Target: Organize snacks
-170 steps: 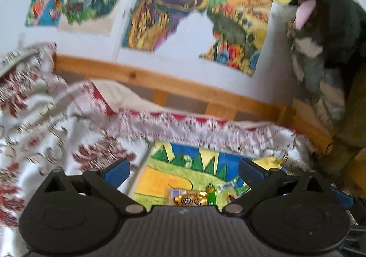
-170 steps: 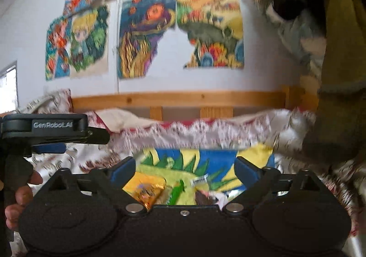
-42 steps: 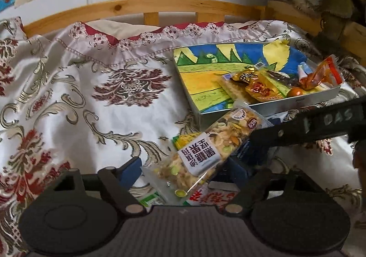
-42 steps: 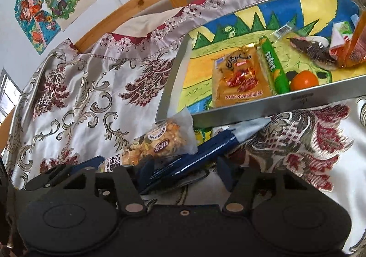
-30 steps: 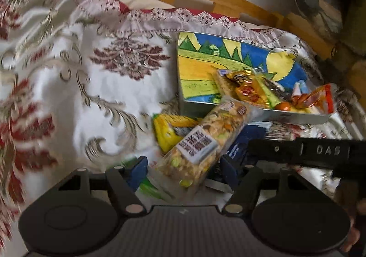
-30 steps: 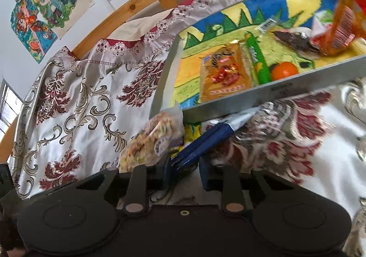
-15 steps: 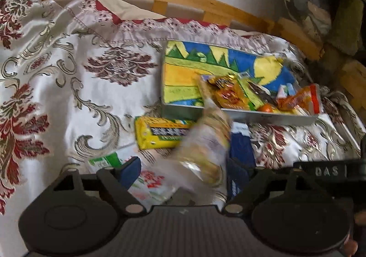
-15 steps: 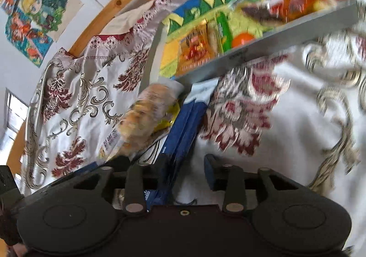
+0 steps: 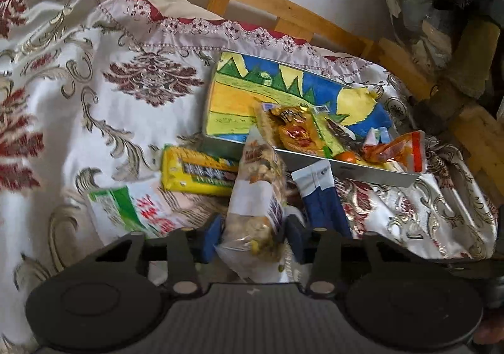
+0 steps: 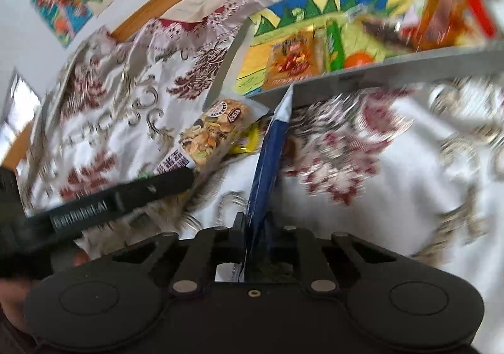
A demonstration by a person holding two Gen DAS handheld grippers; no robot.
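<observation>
On the bed, in the left view, my left tool (image 9: 252,236) had just closed on the nut bag (image 9: 260,193), which lay short of the tray (image 9: 371,172); next I judged a lift over its near wall. In the right view, my right tool (image 10: 256,239), jaws just closed, pinched the blue packet (image 10: 267,165), its tip at that wall, open bedspread (image 10: 393,184) rightward.

Left tongs (image 9: 253,236), low in the frame's centre, have just closed onto a nut packet (image 9: 256,196). Right tongs (image 10: 256,242), bottom centre, have just clamped a blue packet (image 10: 267,162) edge-on.
</observation>
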